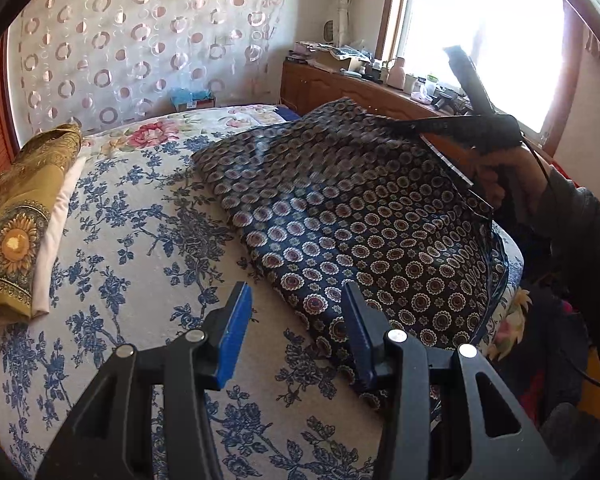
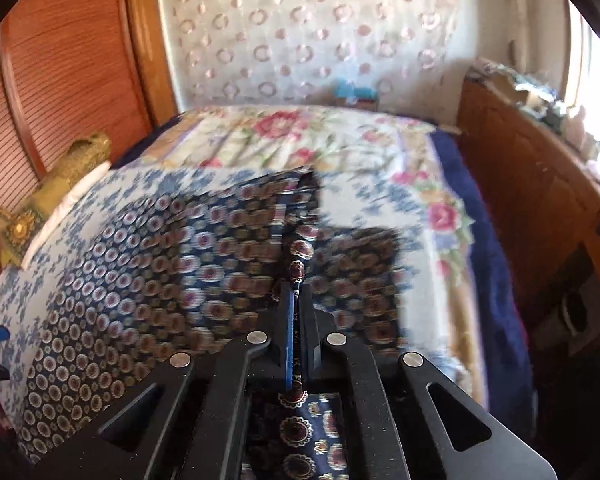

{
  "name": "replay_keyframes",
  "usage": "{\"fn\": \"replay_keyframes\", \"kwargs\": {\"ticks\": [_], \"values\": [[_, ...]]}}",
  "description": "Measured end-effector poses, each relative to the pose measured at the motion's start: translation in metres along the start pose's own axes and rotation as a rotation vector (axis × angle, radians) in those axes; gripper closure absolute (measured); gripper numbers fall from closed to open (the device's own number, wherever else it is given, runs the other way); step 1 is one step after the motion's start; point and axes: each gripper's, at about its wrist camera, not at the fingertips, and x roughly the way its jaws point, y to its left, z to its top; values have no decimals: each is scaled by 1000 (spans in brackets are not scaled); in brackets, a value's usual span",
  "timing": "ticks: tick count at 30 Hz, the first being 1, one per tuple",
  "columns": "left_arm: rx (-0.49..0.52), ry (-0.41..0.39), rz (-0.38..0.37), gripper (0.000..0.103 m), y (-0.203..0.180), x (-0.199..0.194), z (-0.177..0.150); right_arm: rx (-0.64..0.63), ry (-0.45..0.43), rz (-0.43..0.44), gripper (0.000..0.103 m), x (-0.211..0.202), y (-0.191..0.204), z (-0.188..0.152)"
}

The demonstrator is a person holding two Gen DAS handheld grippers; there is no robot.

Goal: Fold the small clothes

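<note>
Left wrist view: a bed under a white quilt with blue floral print (image 1: 132,216), a circle-patterned curtain (image 1: 140,40) behind, and a sunlit window (image 1: 480,40). The dark navy medallion-print garment (image 1: 360,232) lies there, one edge lifted. The left gripper (image 1: 296,332) hovers with its jaws apart, holding nothing.

Right wrist view: the right gripper (image 2: 296,300) is clamped on the garment's edge. No writing is legible.

Window (image 1: 480,40) glare (blown out); right view motion-blurred.

The left wrist camera looks down along its jaws across the bed (image 1: 140,208) toward the window (image 1: 480,40). The right wrist camera sits close above the patterned cloth (image 2: 140,280), facing the curtain (image 2: 300,32). Both share bed, cloth and curtain.
</note>
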Motion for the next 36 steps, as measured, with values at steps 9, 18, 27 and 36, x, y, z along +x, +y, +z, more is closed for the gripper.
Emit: {"fn": "replay_keyframes", "kwargs": {"ticks": [9, 18, 27, 36], "values": [[3, 1, -3, 58, -5, 4, 2, 69, 26, -126, 95, -4, -40, -16], [4, -22, 5, 58, -15, 5, 3, 9, -31, -96, 73, -56, -7, -55], [3, -37, 7, 58, -23, 6, 5, 2, 30, -79, 73, -64, 9, -110], [-20, -2, -62, 44, -21, 18, 2, -17, 32, -62, 99, -58, 13, -124]]}}
